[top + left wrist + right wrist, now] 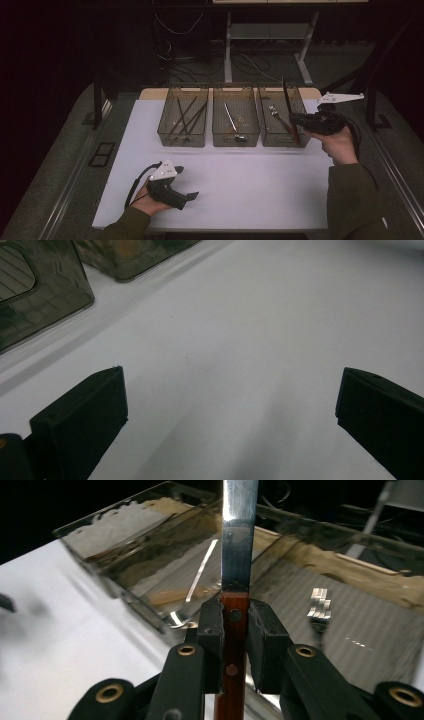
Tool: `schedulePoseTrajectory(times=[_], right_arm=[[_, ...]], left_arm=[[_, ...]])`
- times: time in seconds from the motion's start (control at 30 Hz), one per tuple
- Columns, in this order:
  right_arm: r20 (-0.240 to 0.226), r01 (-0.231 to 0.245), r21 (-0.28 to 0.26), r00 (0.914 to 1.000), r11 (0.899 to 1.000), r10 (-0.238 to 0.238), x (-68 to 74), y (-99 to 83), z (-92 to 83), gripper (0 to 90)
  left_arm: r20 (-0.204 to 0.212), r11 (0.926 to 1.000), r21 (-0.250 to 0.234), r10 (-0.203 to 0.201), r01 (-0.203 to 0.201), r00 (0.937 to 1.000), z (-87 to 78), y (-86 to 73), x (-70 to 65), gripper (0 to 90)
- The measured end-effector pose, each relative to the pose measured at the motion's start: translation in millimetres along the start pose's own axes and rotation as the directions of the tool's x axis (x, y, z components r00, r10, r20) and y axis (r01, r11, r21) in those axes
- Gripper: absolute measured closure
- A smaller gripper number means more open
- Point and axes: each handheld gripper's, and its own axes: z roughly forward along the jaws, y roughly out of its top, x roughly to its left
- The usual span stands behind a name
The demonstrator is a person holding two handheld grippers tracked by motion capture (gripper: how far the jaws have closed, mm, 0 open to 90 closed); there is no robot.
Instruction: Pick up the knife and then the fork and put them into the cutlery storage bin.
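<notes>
High view: the person's right hand (341, 145) reaches forward to the rightmost of three smoky clear plastic bins (278, 116), its green sleeve coming in from the bottom right corner. The black right gripper (296, 120) points left across that bin's front right corner, with its grey three-cornered plate raised above it. Its jaws are clamped on the reddish-brown wooden handle of a steel-bladed knife (288, 106), which stands nearly upright, blade up, over the bin. Right gripper view confirms it: both pads press the riveted handle of the knife (239, 545) just below the blade, and a silver fork (319, 606) lies in the bin behind. The left hand (150, 202) rests low on the white table (250, 180) near the front left, and the left gripper (192, 195) points right. Left gripper view shows its jaws spread wide over bare tabletop, holding nothing.
</notes>
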Motion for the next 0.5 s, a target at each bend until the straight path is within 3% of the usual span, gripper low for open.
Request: schedulePoseTrajectory(times=[0.3,0.5], right_arm=[[0.106,-0.033,-0.025,0.9937,0.999,0.036,-23.8,6.2,0.3,77.7],[0.166,-0.045,-0.004,0.985,0.999,0.045,-40.3,10.7,11.8,77.6]], left_arm=[[0.0,1.0,0.003,0.005,-0.005,1.0,-0.3,0.0,0.0,0.0],[0.001,1.0,0.003,0.004,-0.004,1.0,-0.4,0.0,0.0,0.0]])
